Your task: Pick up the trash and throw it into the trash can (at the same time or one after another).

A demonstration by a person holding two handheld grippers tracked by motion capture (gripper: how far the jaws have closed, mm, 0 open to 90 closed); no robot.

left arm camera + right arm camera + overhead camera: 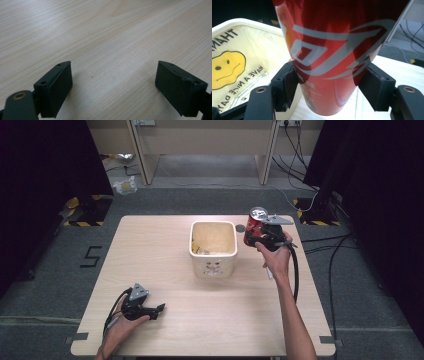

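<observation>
We're in a lab recording bay: black curtains (pixel 40 180), hazard-taped stand feet (pixel 82 222), cables (pixel 320 250) trailing across grey carpet (pixel 45 270).

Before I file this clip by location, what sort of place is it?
Probably a lab or recording room set up for tests: a bare wooden table on grey carpet, black curtains at both sides, hazard-striped tape and loose cables on the floor.

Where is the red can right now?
In the high view the red can is on the right, clamped in the right gripper, just right of the cream bin.
</observation>
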